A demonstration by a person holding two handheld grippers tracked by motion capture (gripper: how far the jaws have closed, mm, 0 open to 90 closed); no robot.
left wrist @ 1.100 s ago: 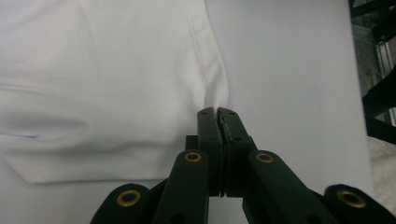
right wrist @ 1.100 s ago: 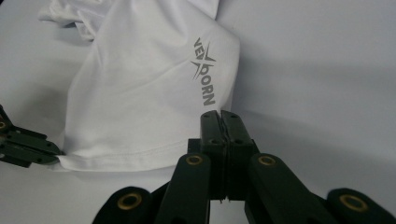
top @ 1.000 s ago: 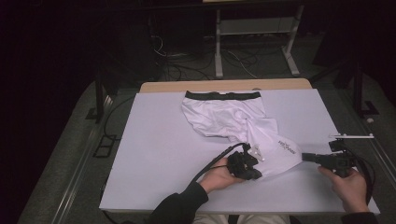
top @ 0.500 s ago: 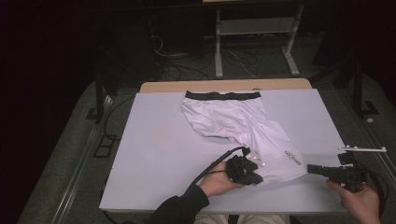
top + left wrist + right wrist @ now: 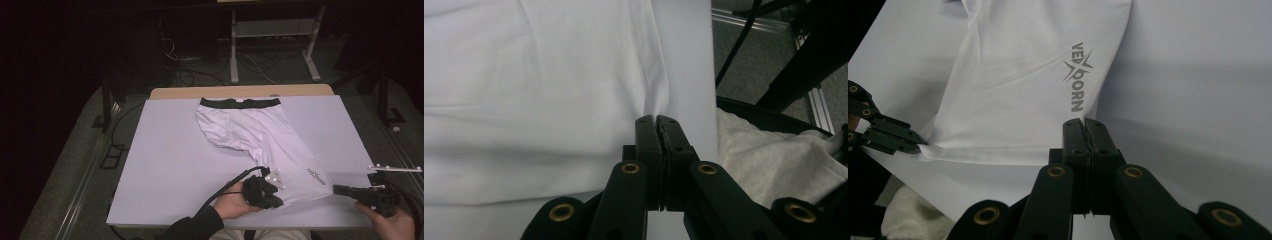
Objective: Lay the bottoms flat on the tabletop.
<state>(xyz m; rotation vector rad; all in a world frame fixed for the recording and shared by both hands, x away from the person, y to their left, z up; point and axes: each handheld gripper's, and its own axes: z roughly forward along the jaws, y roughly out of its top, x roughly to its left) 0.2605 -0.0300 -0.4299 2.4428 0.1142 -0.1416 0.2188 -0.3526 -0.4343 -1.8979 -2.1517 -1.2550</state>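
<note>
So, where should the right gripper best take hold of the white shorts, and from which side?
Probably the hem of the leg beside the grey logo on the white shorts, coming in low from the near right. That edge lies flat and free, facing the shut right gripper; the left gripper already pinches the hem's other corner.

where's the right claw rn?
High view: right claw at the table's near right edge, shut, just right of the white shorts' printed leg hem, not touching it.
</note>
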